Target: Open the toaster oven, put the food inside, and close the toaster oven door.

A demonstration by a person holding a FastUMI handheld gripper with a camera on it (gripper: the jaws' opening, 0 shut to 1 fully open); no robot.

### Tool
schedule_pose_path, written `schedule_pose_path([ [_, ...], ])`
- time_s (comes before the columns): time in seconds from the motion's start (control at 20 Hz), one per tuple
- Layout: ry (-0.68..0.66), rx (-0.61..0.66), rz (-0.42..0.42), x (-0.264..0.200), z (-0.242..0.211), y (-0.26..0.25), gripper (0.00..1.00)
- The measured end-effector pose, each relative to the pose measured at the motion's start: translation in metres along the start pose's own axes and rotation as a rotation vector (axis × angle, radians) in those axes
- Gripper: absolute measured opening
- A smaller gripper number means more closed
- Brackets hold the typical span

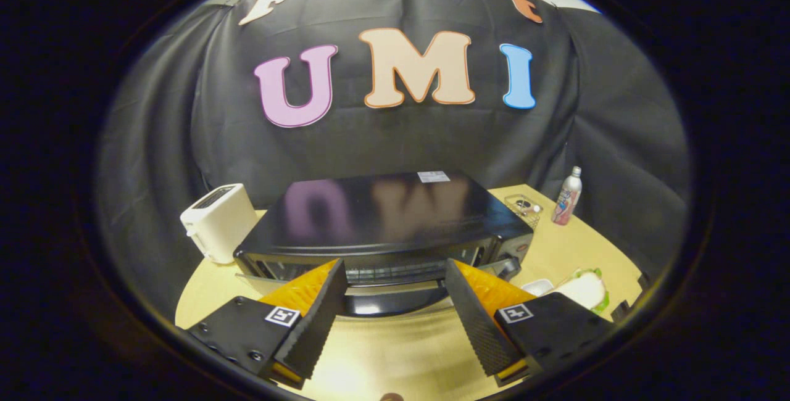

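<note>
Spread wide, the gripper [395, 277] holds nothing; its two fingers angle up and inward from five and seven o'clock, level over the table [395, 351], their tips just short of the toaster oven [382, 228].

Straight ahead at twelve o'clock, that one black toaster oven sits square to the fingers, its glossy top mirroring the wall. Its door [389, 293] hangs partly down, the dark handle edge lying between the fingertips, with wire rack bars visible in the gap above.

At ten o'clock, just beside the oven's left side, stands one white toaster [217, 221]. At two o'clock, behind the oven's right corner, is one small wire basket [523, 207], and near it one upright bottle [567, 196]. At three o'clock, beyond the right finger, the food, one sandwich [583, 289], lies beside a small white dish [538, 287].

Pale wood tabletop; black cloth wall behind.
</note>
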State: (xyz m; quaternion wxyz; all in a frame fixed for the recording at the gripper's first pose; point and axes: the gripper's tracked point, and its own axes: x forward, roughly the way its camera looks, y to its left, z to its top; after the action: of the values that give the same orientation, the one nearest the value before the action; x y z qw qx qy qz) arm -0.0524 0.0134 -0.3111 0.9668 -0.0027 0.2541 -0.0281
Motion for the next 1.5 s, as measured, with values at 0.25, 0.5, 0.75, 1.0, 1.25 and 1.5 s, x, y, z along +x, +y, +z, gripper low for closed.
schedule_pose_path([
  [0.25, 0.079, -0.02, -0.016, -0.027, -0.032, -0.008, 1.0],
  [0.5, 0.171, -0.044, -0.045, -0.043, -0.069, -0.018, 1.0],
  [0.75, 0.284, -0.145, -0.067, -0.046, -0.111, -0.023, 1.0],
  [1.0, 0.366, -0.088, -0.05, -0.028, -0.156, -0.023, 1.0],
  [1.25, 0.402, -0.098, -0.052, -0.023, -0.178, -0.028, 0.99],
  [1.5, 0.351, -0.085, -0.097, -0.03, -0.157, -0.05, 1.0],
])
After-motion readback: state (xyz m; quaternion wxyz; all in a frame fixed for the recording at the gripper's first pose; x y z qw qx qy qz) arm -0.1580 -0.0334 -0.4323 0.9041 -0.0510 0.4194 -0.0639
